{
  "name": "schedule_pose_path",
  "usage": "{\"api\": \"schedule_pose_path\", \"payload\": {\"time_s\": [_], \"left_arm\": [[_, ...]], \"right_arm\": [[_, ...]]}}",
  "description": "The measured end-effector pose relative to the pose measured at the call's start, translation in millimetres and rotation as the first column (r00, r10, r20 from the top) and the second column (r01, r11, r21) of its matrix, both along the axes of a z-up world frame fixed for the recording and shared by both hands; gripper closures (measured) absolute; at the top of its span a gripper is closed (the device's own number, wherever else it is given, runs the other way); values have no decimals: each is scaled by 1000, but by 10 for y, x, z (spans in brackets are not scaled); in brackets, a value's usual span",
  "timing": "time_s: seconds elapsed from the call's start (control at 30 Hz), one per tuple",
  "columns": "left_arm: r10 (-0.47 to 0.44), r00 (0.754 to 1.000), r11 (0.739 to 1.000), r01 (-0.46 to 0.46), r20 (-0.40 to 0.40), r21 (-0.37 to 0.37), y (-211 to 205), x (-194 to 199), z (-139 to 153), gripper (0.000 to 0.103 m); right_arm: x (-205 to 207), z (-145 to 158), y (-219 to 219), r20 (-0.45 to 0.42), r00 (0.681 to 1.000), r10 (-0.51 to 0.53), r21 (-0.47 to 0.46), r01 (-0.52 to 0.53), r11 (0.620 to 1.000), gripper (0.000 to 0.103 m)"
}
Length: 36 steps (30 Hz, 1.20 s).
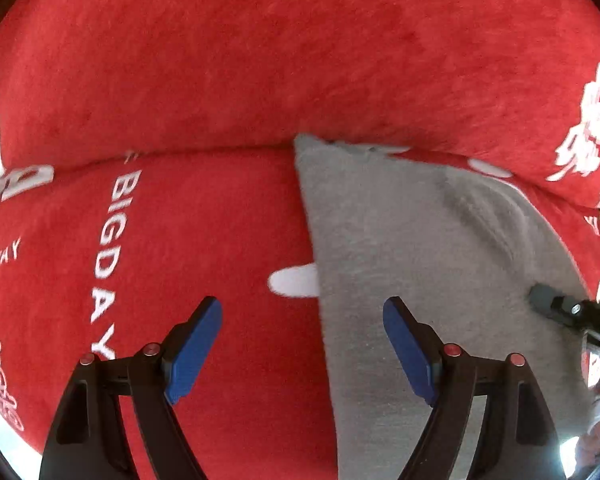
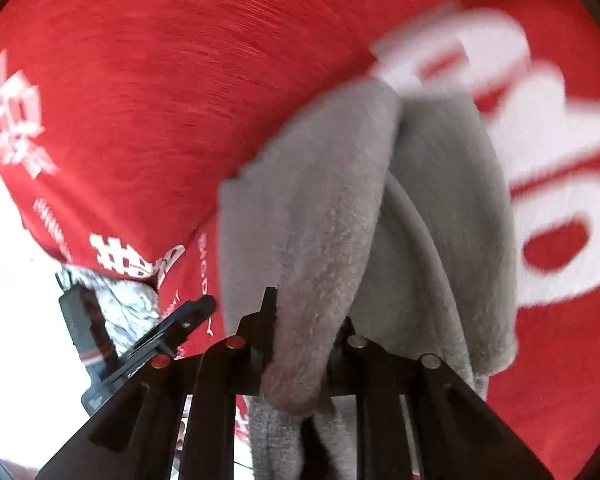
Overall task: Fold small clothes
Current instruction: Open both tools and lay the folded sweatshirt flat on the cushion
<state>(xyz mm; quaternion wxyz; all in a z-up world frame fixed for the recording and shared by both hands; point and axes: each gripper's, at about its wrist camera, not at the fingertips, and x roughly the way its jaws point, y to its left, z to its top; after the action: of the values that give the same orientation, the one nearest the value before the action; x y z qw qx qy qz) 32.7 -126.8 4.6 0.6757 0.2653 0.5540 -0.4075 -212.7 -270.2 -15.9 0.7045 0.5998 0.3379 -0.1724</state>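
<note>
A big red blanket with white letters covered almost everything in both views. It was bunched into a soft ridge across the middle of the left view.

On top of it lay a grey cloth. In the left view it was spread fairly flat, from the middle out to 3 o'clock and down to 5 o'clock. Its left edge ran straight from 12 o'clock toward 6 o'clock. One corner poked up near the ridge.

In the right view the cloth looked different. It was bunched into thick rolls and doubled layers, running from the middle down to 6 o'clock. So a fold looked begun but not finished. The layers did not look lined up or pressed flat. I think the rest of the folding and smoothing was left to do. No other clothes could be made out.

The right gripper was closed on a fat roll of the cloth at 6 o'clock. The cloth bulged out between its fingers.

The left gripper was wide open and held nothing. One blue pad hung over the blanket. The other hung over the cloth's left edge.
</note>
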Motion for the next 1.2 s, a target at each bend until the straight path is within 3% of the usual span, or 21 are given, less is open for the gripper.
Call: {"api": "schedule_pose_path", "payload": {"time_s": [0.07, 0.2, 0.27, 0.33, 0.5, 0.53, 0.6, 0.63, 0.7, 0.83, 0.93, 1.03, 1.13, 1.2], "left_arm": [[-34, 999, 999, 34, 9, 2, -60, -80, 4, 20], [-84, 996, 996, 84, -6, 17, -138, -192, -183, 19], [-74, 997, 997, 74, -7, 25, -148, -207, -210, 19], [-76, 997, 997, 76, -1, 27, -133, -195, -168, 19], [-100, 995, 994, 99, 27, 36, -150, -77, 0, 20], [-101, 995, 995, 100, 26, 23, -183, -33, 31, 22], [-97, 995, 995, 96, 19, 15, -279, 26, 37, 43], [-95, 995, 995, 95, 12, 16, -357, 43, 15, 47], [-104, 994, 995, 103, 19, 16, -491, 30, -59, 54], [-118, 992, 992, 115, 48, 59, -570, -15, -305, 55], [-103, 993, 994, 101, 48, 48, -499, 12, -295, 55], [-90, 993, 994, 85, 75, 73, -371, 45, -168, 55], [-85, 996, 995, 83, 16, 61, -161, 47, -57, 55], [-94, 996, 994, 94, -13, 46, -8, -25, 24, 55]], "right_arm": [[-116, 54, -3, -17, 1000, -24, -32, 24, 999, 85], [-319, -331, -31, -129, 990, -58, 24, 62, 998, 84], [-412, -517, -37, -105, 990, -96, 93, 106, 990, 84], [-404, -449, -44, -103, 988, -119, 105, 130, 986, 77], [-500, -126, -100, -228, 964, -133, -53, 124, 991, 67], [-511, -82, -155, -218, 966, -136, -63, 125, 990, 67], [-485, -135, -295, -215, 967, -136, -27, 133, 991, 65], [-460, -191, -362, -220, 967, -130, -5, 132, 991, 66], [-375, -238, -462, -236, 965, -114, -15, 113, 993, 94], [-248, -321, -464, -324, 945, -43, -105, 9, 994, 94], [-337, -345, -429, -312, 947, -74, -105, 43, 993, 93], [-630, -281, -386, -313, 942, -122, -75, 104, 992, 89], [-795, -67, -212, -243, 963, -114, -52, 105, 993, 79], [-871, 87, -37, -205, 975, -84, -49, 76, 996, 60]]}}
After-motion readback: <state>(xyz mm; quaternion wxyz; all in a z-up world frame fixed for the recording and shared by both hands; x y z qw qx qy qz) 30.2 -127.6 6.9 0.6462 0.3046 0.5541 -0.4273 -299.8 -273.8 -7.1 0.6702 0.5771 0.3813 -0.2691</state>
